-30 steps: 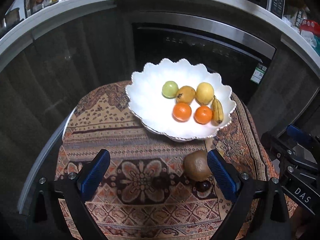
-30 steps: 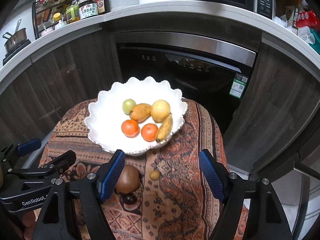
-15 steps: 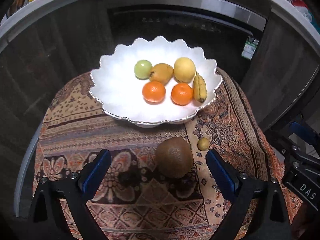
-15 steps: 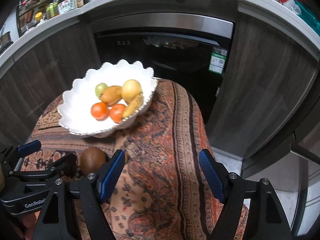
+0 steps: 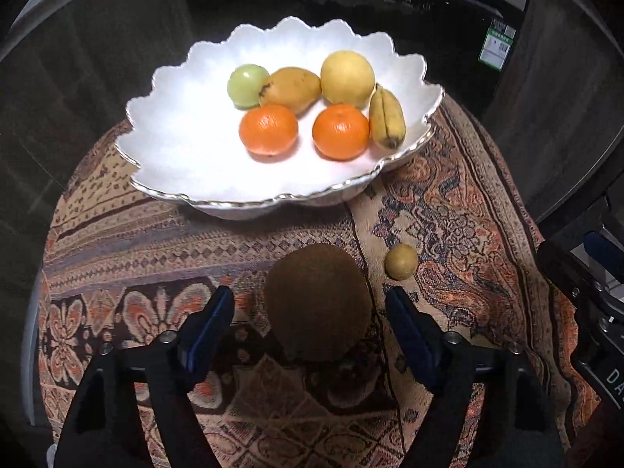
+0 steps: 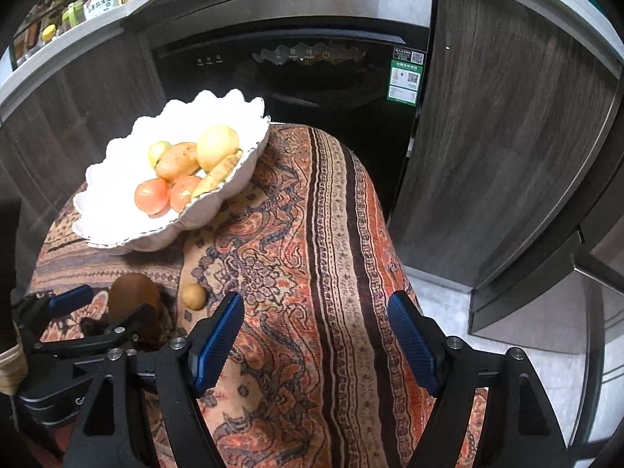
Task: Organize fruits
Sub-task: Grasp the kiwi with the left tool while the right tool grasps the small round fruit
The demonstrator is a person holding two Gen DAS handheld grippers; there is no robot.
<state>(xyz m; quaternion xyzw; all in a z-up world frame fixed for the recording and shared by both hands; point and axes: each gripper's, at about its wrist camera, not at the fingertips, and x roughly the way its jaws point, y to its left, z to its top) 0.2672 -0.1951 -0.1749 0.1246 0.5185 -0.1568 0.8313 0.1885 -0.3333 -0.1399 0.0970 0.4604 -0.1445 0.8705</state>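
Brown kiwi (image 5: pixel 318 308) sits between wide left tongs (image 5: pixel 310 314); right tongs (image 6: pixel 316 335) wide.

Left wrist view looks steeply down, close over the kiwi (image 5: pixel 318 306), facing the white bowl (image 5: pixel 175 179) and dishwasher (image 5: pixel 351 4) beyond. Right wrist view sits further right, facing forward-down over the patterned cloth (image 6: pixel 331 234). Both share bowl, kiwi, small round fruit (image 6: pixel 194 295), cloth, dishwasher front
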